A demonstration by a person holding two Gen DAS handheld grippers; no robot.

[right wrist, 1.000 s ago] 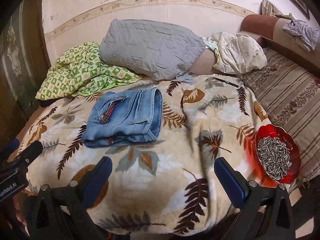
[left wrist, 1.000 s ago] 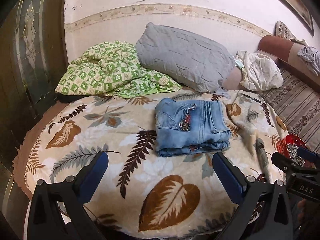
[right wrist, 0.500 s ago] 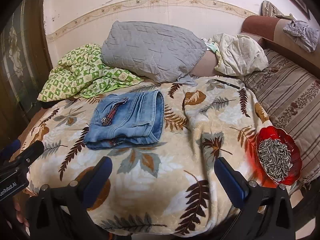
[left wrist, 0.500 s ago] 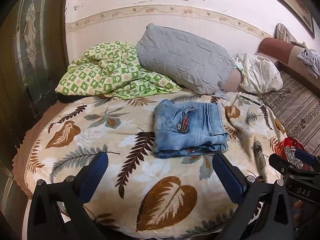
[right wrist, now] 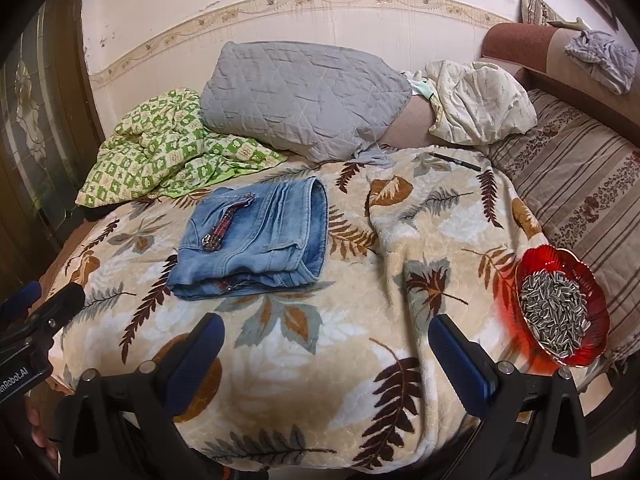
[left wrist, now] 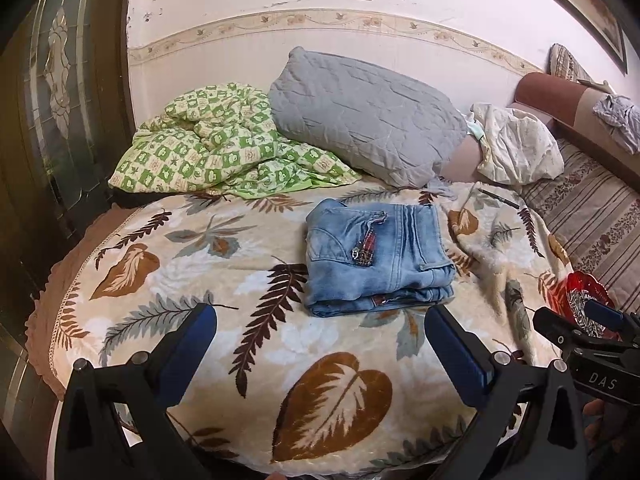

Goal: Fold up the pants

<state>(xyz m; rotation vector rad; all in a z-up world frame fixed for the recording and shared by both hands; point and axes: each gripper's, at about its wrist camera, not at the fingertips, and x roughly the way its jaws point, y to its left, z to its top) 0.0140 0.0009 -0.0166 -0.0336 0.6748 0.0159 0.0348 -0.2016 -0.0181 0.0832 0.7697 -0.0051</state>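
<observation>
The light blue denim pants (left wrist: 376, 254) lie folded into a compact stack on the leaf-patterned blanket (left wrist: 224, 272). A red plaid strap with a metal buckle rests on top. They also show in the right wrist view (right wrist: 256, 236). My left gripper (left wrist: 320, 344) is open and empty, held back from the pants near the blanket's front edge. My right gripper (right wrist: 324, 352) is open and empty, also near the front edge, to the right of the pants. Each gripper shows at the edge of the other's view.
A grey quilted pillow (left wrist: 368, 116) and a green checked quilt (left wrist: 216, 148) lie behind the pants. A red glass bowl of sunflower seeds (right wrist: 560, 308) sits at the blanket's right edge. A pen (right wrist: 456, 160) lies near a cream bundle (right wrist: 480, 100). A striped mattress (right wrist: 580, 184) is at the right.
Both grippers have drawn back slightly and risen from the bed, staying open. The folded pants have not moved.
</observation>
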